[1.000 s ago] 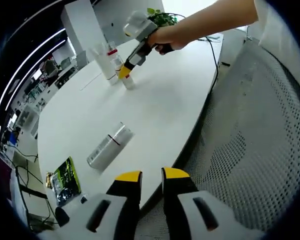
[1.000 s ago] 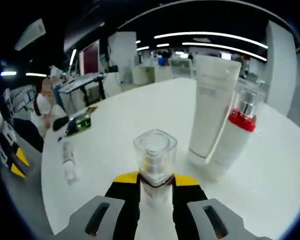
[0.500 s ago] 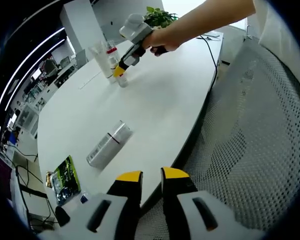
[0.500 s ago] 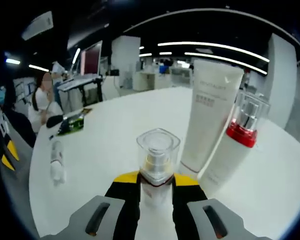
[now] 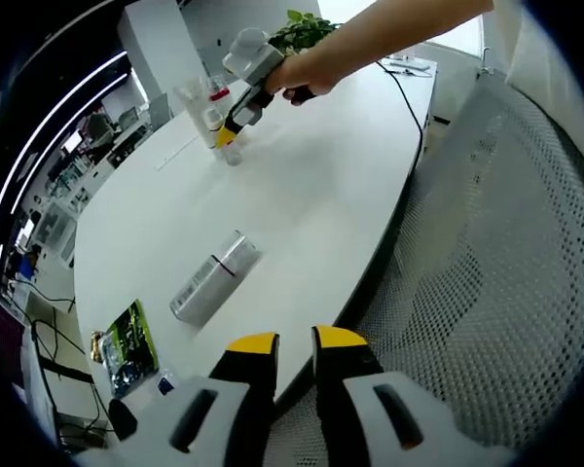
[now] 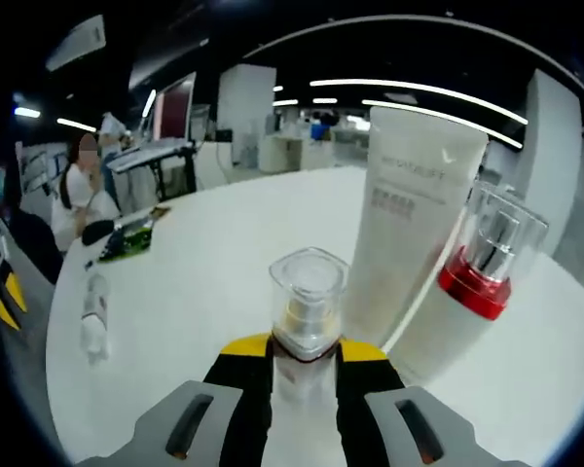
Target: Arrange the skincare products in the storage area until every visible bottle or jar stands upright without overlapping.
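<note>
The white, smooth, rounded desk (image 5: 302, 195) carries everything. Just beyond the right hand-held gripper (image 6: 305, 358) stand a tall matte white tube (image 6: 409, 233) and, touching its side, a white bottle with a red collar and clear cap (image 6: 467, 292), both upright. The right hand-held gripper is clamped on a small clear-capped pump bottle (image 6: 306, 321), held upright just before those two, seemingly about to be set down. Ahead of the left hand-held gripper (image 5: 294, 348), whose jaws stand narrowly parted with nothing between them, a silvery cylindrical bottle (image 5: 212, 278) lies on its side, yet to be stood up.
</note>
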`<state>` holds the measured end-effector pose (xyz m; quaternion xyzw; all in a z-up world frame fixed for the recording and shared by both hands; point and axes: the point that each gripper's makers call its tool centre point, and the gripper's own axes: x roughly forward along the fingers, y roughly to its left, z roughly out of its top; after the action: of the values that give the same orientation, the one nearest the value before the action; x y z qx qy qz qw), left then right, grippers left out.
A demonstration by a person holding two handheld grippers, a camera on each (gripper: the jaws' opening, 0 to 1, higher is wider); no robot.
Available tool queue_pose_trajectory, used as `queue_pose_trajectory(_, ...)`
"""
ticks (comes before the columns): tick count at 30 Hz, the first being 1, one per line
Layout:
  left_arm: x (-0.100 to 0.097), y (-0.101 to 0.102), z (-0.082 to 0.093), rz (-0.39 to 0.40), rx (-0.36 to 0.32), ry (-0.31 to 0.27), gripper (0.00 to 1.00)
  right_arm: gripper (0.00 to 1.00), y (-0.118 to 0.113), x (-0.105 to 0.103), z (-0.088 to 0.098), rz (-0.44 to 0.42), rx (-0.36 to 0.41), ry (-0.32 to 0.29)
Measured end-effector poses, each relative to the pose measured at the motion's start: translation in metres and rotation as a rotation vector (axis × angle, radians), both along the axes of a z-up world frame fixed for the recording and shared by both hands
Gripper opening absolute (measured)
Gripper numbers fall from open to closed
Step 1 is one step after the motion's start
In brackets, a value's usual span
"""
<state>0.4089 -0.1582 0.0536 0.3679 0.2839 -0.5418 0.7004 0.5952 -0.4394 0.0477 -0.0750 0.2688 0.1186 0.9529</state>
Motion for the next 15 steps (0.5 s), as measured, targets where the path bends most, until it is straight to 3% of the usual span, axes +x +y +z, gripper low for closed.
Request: queue_pose_trajectory(15, 0.0018, 0.0004, 0.001, 0.006, 0.0, -0.01, 0.09, 0.27, -0.0011, -0.0029, -0.001, -0.018, 0.004, 0.032)
